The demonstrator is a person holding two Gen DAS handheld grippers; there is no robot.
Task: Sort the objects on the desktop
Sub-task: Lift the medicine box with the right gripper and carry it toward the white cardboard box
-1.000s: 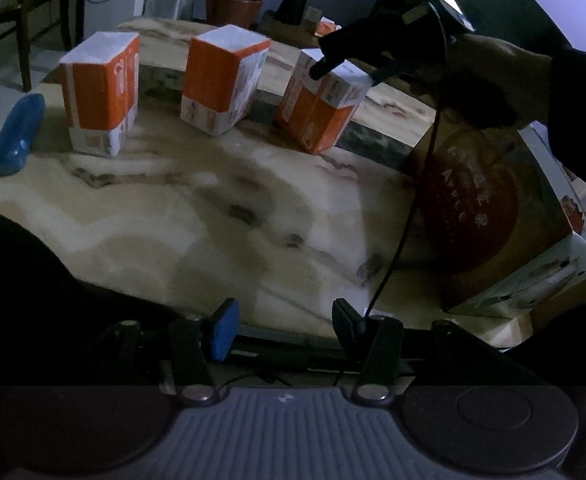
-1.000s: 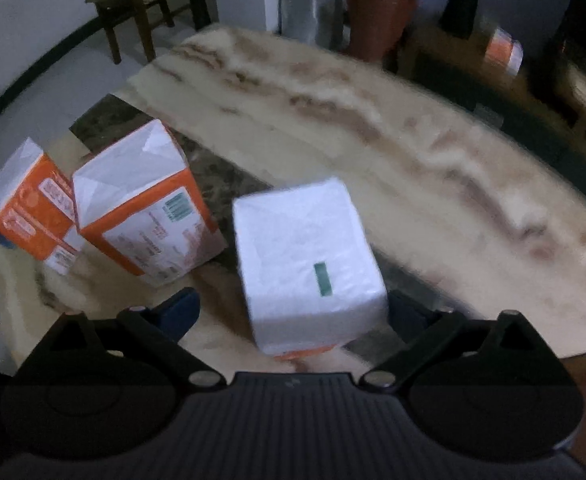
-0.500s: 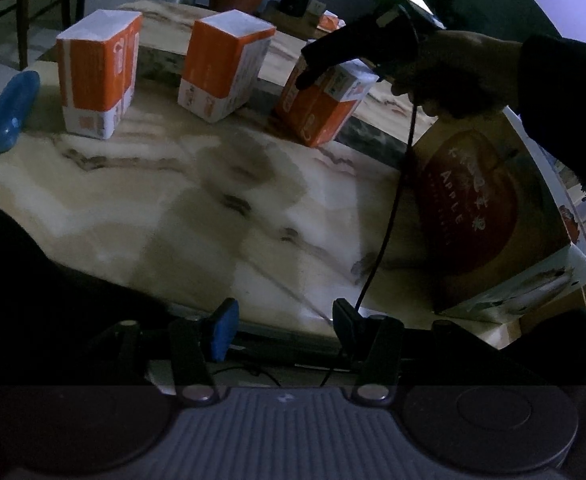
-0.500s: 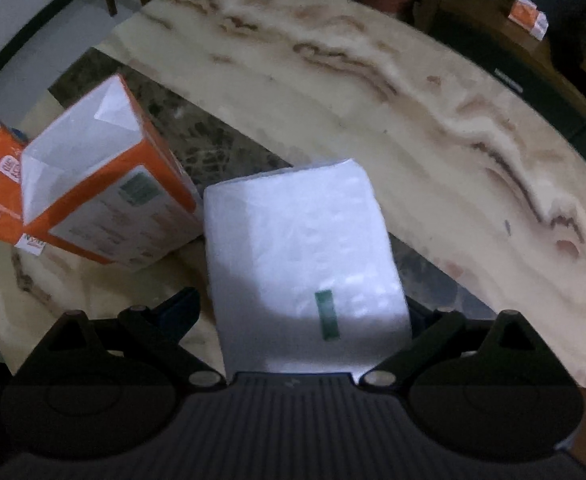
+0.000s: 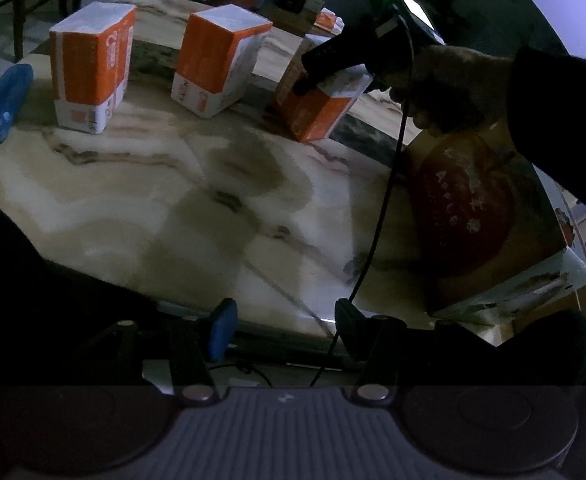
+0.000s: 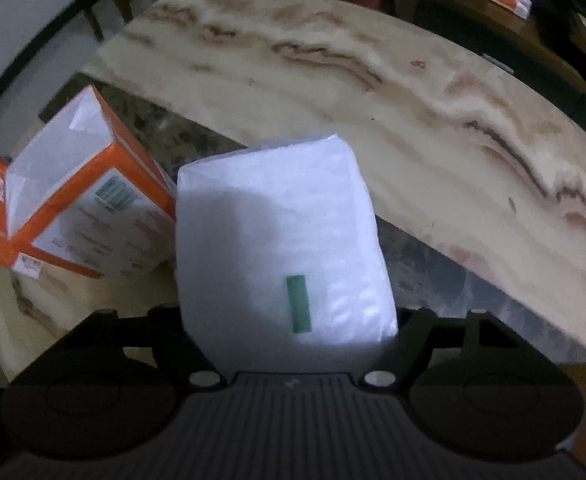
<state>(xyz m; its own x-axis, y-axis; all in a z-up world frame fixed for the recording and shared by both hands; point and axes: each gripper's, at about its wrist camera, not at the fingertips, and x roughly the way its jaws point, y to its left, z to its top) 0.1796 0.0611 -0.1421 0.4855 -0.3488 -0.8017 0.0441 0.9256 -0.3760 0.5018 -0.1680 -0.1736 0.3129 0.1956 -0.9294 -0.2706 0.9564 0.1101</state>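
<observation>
Three orange-and-white tissue packs stand on the marble table (image 5: 141, 216): one at the left (image 5: 93, 76), one in the middle (image 5: 217, 60), and one tilted at the right (image 5: 317, 112). My right gripper (image 5: 333, 76), held by a hand, comes down over the right pack. In the right wrist view that pack's white top (image 6: 281, 240) fills the space between the fingers of my right gripper (image 6: 289, 320); the jaws are closing and meet its sides, the fingertips hidden behind it. My left gripper (image 5: 285, 316) hangs open over the table's near edge with nothing between its fingers.
A blue oblong object (image 5: 1, 108) lies at the table's left edge. A large apple-print carton (image 5: 473, 216) stands at the right. The right gripper's black cable (image 5: 377, 220) hangs across the table. A neighbouring pack (image 6: 89, 208) leans close to the gripped one.
The right gripper has sunk over the right pack and its jaws have narrowed onto it; the blue pad is now hidden behind the pack. The left gripper has stayed put.
</observation>
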